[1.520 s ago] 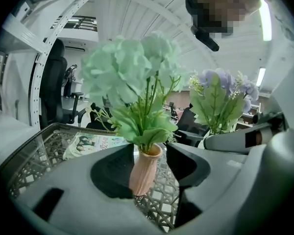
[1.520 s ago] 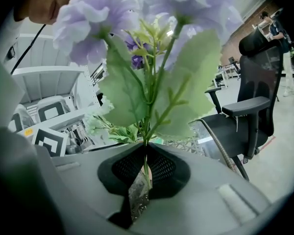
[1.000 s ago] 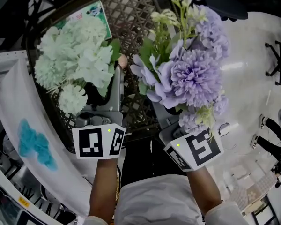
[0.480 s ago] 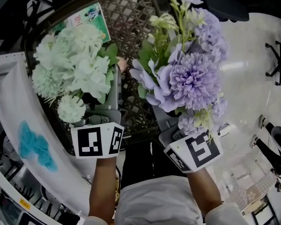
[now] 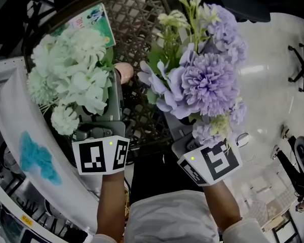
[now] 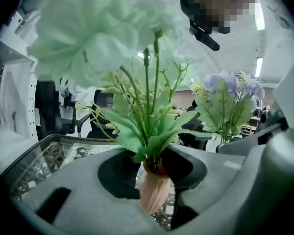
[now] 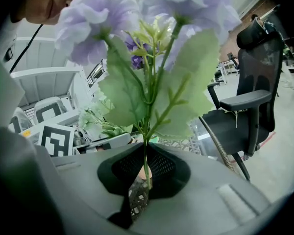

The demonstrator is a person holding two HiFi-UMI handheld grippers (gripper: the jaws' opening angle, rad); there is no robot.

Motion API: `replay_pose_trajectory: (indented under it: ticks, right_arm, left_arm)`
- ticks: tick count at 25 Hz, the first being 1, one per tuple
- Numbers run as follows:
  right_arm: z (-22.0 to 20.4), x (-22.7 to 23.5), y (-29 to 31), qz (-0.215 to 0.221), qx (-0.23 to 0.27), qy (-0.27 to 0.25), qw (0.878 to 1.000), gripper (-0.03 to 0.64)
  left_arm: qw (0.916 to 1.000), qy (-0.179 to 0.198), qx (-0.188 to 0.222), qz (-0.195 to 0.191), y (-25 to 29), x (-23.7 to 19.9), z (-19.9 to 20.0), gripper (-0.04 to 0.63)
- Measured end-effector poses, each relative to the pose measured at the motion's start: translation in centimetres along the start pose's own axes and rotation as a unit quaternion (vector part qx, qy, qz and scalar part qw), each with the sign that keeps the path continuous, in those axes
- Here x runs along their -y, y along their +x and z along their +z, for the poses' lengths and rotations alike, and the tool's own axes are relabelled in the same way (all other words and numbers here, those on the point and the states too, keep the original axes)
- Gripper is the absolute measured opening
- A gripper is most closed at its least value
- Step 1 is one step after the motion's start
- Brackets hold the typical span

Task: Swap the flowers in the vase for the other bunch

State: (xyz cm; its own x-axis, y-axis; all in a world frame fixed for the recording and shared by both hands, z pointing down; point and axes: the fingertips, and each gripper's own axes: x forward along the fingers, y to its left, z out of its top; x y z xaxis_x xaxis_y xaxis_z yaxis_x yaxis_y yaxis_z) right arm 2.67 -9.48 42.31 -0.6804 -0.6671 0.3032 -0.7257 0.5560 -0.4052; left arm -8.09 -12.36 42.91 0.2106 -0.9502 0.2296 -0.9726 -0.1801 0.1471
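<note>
**Two bunches, one in each gripper**

The left gripper has just been closing and now pinches the pink vase, which has the pale green flowers in it. Just beside it, the right gripper squeezes the purple bunch by its thin stem.

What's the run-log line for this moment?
left tool: jaws just closed onto pink vase holding white flowers | right tool: shut on stem of purple bunch | swap: not yet done
</note>
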Motion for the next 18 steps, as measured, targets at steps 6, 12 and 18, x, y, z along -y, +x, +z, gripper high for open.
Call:
replay_pose_trajectory:
  ticks: [6, 12, 18]
  right_arm:
    - [0.0, -0.23, -0.01, -0.003, -0.001, 0.002, 1.0, 0.029]
    - [0.08, -0.28, -0.01, 0.0, -0.002, 0.006, 1.0, 0.029]
    - [0.26, -0.59, 0.04, 0.001, -0.001, 0.007, 1.0, 0.029]
  left_arm:
    - [0.9999, -0.007, 0.004, 0.01, -0.39, -1.0, 0.36, 0.127]
    - [0.9999, -0.009, -0.001, 0.013, -0.37, -0.92, 0.51, 0.127]
    - [0.9998, -0.012, -0.002, 0.016, -0.88, -1.15, 0.76, 0.127]
